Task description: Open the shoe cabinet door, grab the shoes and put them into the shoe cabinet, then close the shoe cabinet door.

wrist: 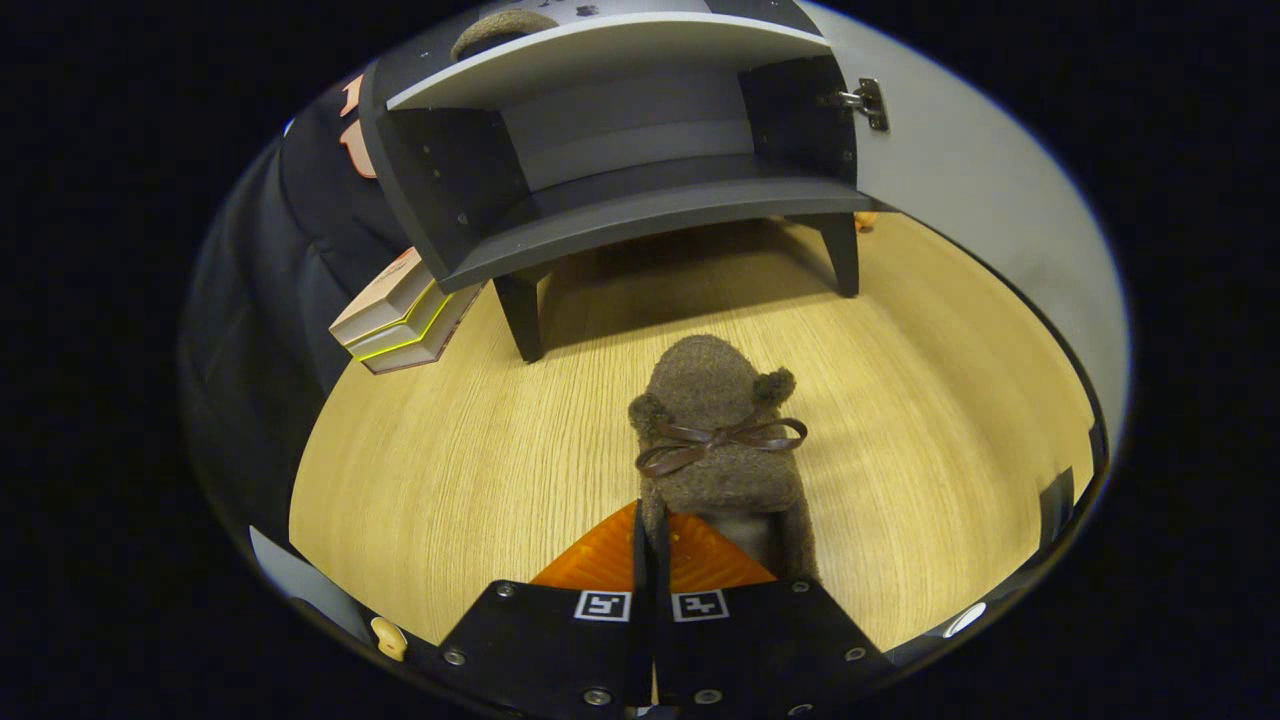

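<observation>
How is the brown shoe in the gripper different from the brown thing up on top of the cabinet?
The shoe sits between the gripper's closed fingers, pinched at its side wall, low over the wooden floor; the brown thing rests on the cabinet top. The shoe shows whole, with a bow; the other is mostly hidden behind the top's edge. Both look brown and fuzzy, perhaps a pair.

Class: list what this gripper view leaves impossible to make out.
- Slipper: its heel is hidden behind the hand-held gripper, whose fingers pinch its left side wall.
- Second slipper on the shoe cabinet: mostly hidden behind the top panel.
- Open door: its front face is turned away.
</observation>
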Demonstrator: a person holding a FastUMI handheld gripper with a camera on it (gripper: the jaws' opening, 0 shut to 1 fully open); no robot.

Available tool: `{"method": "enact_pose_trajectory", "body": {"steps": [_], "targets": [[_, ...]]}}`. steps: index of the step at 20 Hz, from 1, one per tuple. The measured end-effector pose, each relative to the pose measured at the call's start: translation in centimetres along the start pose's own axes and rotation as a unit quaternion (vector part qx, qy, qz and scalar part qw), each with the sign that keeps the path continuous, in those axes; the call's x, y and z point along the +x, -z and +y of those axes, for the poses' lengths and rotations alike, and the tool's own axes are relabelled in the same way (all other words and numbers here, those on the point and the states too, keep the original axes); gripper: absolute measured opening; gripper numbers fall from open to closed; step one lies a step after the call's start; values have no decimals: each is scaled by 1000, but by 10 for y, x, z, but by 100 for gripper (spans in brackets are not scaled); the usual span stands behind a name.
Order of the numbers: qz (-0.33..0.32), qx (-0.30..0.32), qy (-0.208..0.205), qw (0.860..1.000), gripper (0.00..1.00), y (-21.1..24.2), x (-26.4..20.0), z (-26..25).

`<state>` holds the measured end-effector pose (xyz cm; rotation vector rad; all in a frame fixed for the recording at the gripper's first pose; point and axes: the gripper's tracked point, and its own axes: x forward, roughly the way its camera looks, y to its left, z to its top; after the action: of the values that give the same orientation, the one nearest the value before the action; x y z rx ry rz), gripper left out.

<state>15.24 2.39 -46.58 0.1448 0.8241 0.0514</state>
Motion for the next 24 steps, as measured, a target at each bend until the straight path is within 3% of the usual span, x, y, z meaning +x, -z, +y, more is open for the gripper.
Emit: {"method": "enact_pose_trajectory", "body": {"steps": [16, 24], "targets": [[-112, -24, -24, 993, 1, -124, -137, 6], [-165, -54, -28, 984, 1, -197, -172, 11]]}}
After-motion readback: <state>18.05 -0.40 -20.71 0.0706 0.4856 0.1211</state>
